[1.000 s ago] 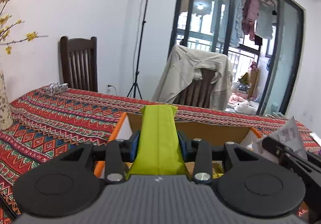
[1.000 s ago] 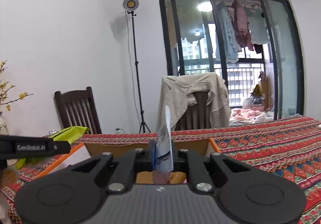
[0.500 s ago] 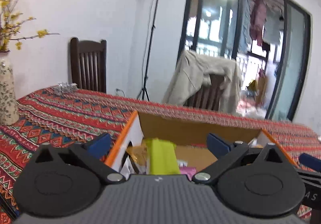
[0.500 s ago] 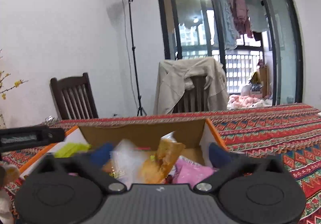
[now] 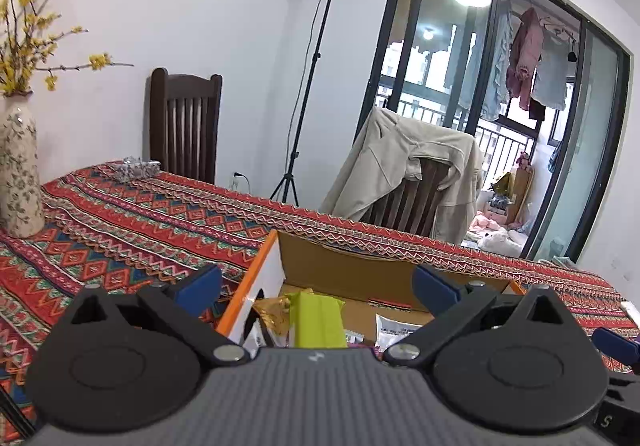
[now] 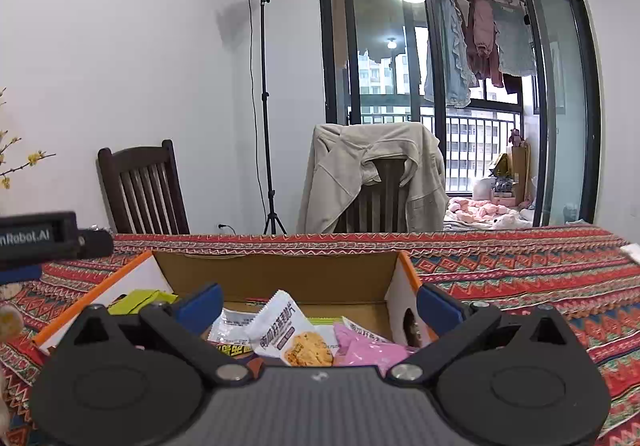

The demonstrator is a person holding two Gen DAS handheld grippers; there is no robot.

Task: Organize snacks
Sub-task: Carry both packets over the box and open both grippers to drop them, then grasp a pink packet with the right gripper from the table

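Left tongs (image 5: pixel 316 286): my jaws are spread wide, having just been opening; nothing is between the blue pads (image 5: pixel 200 286).
Left view, box: the cardboard box (image 5: pixel 348 270) with an orange rim sits on the patterned tablecloth (image 5: pixel 132 230), directly ahead of my left tongs.
Left view, green packet: the lime-green snack packet (image 5: pixel 318 320) lies inside the box, clear of both pads, next to a golden wrapper (image 5: pixel 274 312).
Left view, surroundings: a flowered vase (image 5: pixel 18 174) with yellow blossoms stands on the cloth at far left; a dark wooden chair (image 5: pixel 184 126) and a lamp stand (image 5: pixel 308 82) are behind the table.
Right tongs (image 6: pixel 318 304): my jaws are spread wide, having just been opening; no packet is pinched by them.
Right view, box: the same box (image 6: pixel 276 274) is just beyond my right tongs.
Right view, snacks: a white biscuit packet (image 6: pixel 286 332) lies in the box beside a pink packet (image 6: pixel 366 346); the green packet (image 6: pixel 140 300) rests at the box's left side.
Right view, neighbour: part of my left tongs (image 6: pixel 48 236) shows at the left edge.
Right view, background: a beige jacket (image 6: pixel 372 170) hangs over a chair.
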